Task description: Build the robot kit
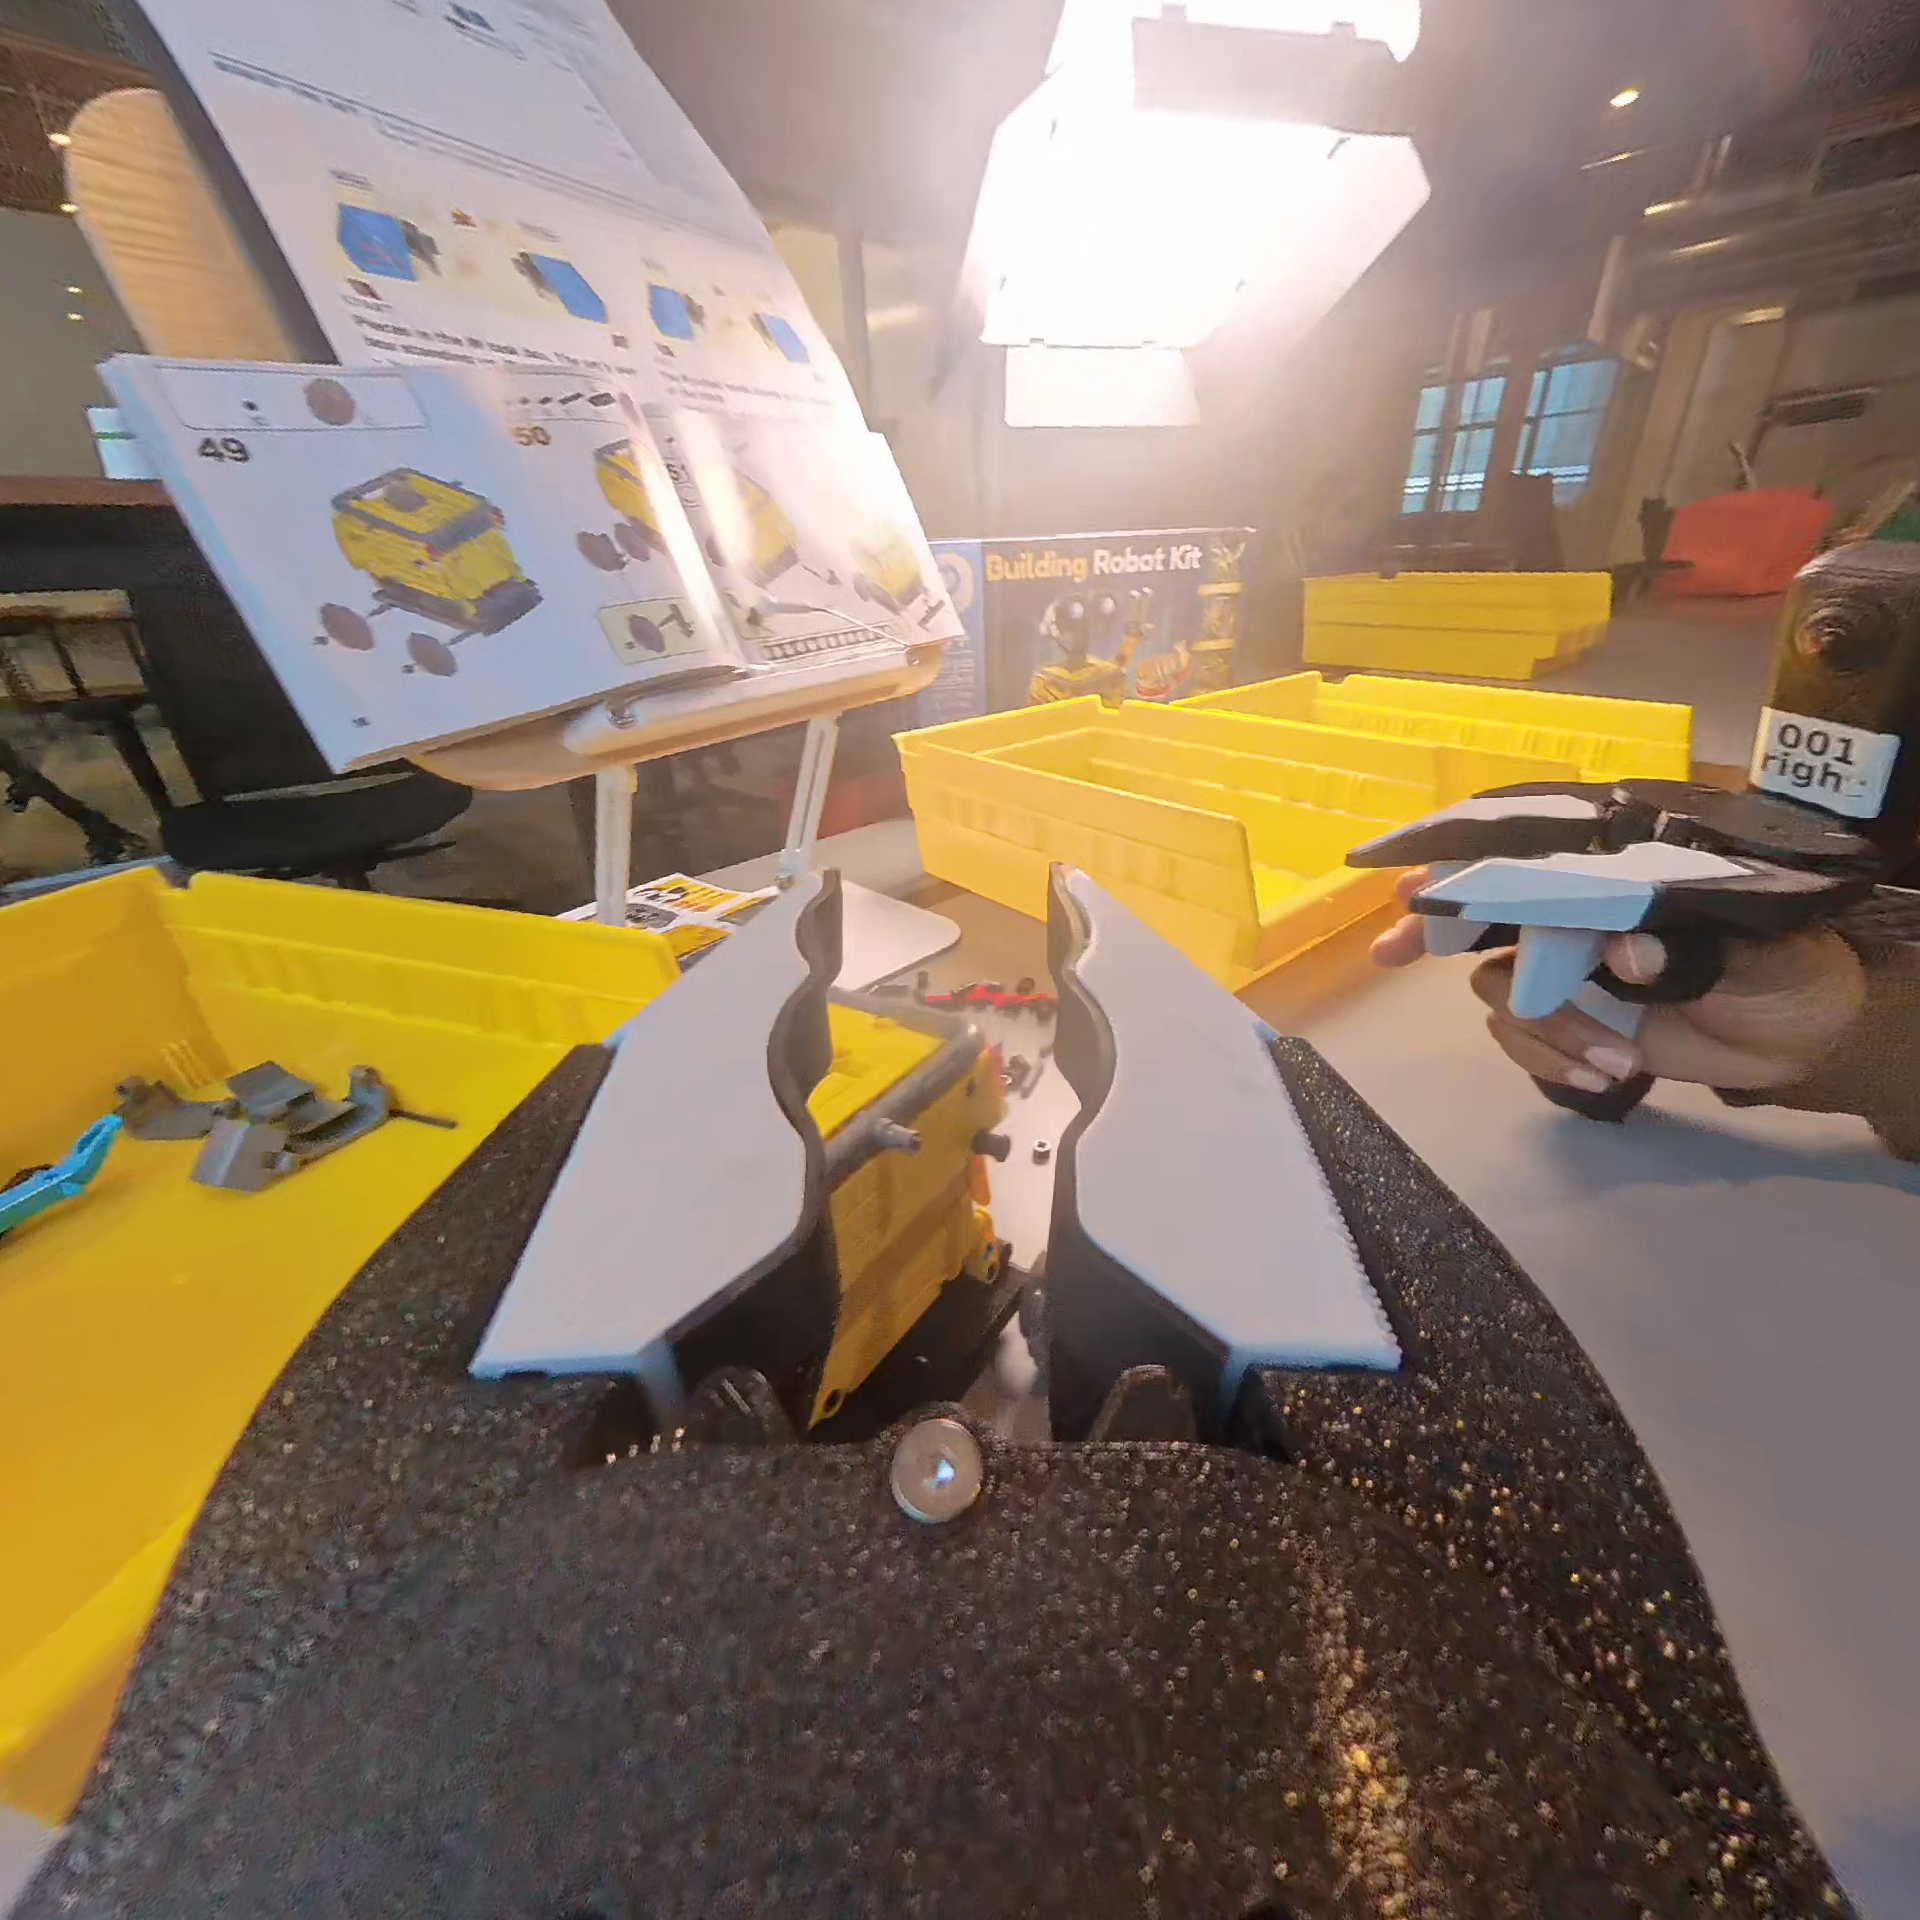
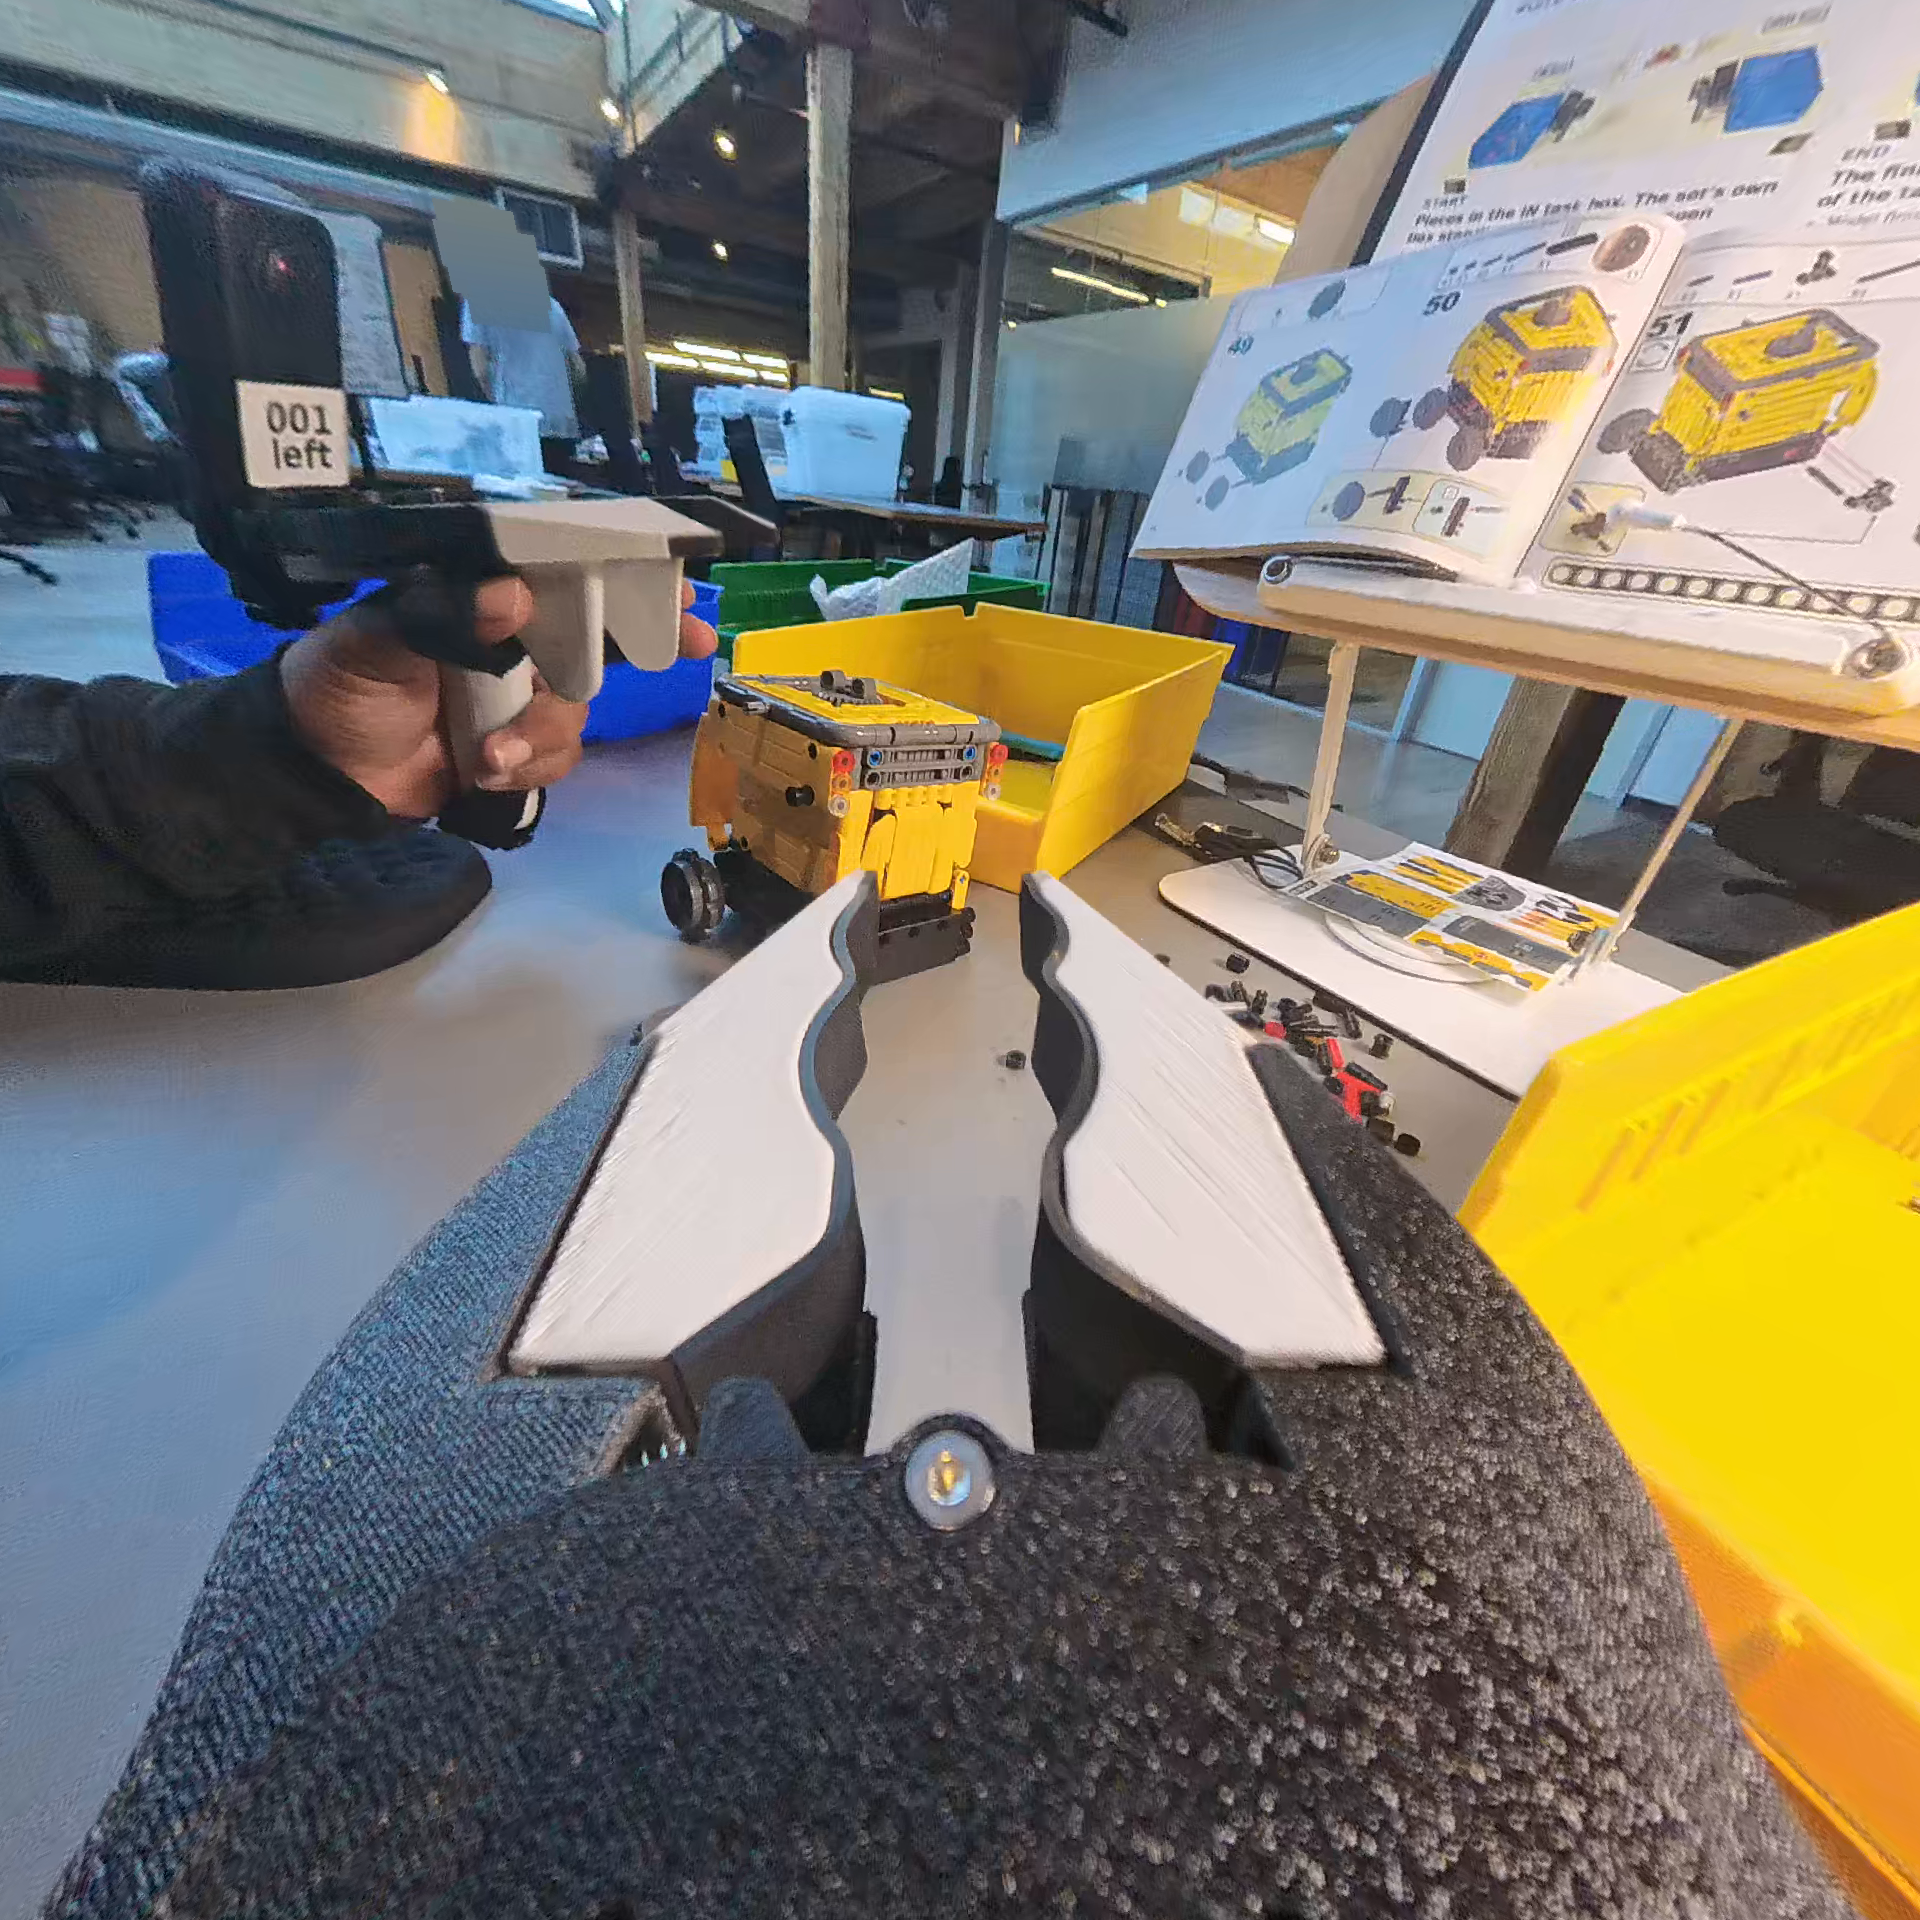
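Observation:
A yellow brick-built robot body (image 2: 842,790) with a grey top and a black wheel (image 2: 691,894) stands on the grey table. My left gripper (image 1: 945,894) is open; the model (image 1: 904,1174) shows low between its fingers, and I cannot tell whether they touch it. In the right wrist view the left gripper (image 2: 613,634) hovers just up and left of the model. My right gripper (image 2: 945,904) is open and empty, with its fingertips just short of the model's black base. It also shows in the left wrist view (image 1: 1397,883), held by a hand. Loose small black and red pieces (image 2: 1320,1039) lie on the table to its right.
An open instruction booklet (image 1: 468,582) rests on a stand behind the model. A yellow bin (image 1: 416,935) at left holds grey parts (image 1: 260,1122). More yellow bins (image 1: 1091,821) and a kit box (image 1: 1112,623) stand behind. A sticker sheet (image 2: 1455,914) lies on the stand's base. Another yellow bin (image 2: 1714,1195) is close by on the right.

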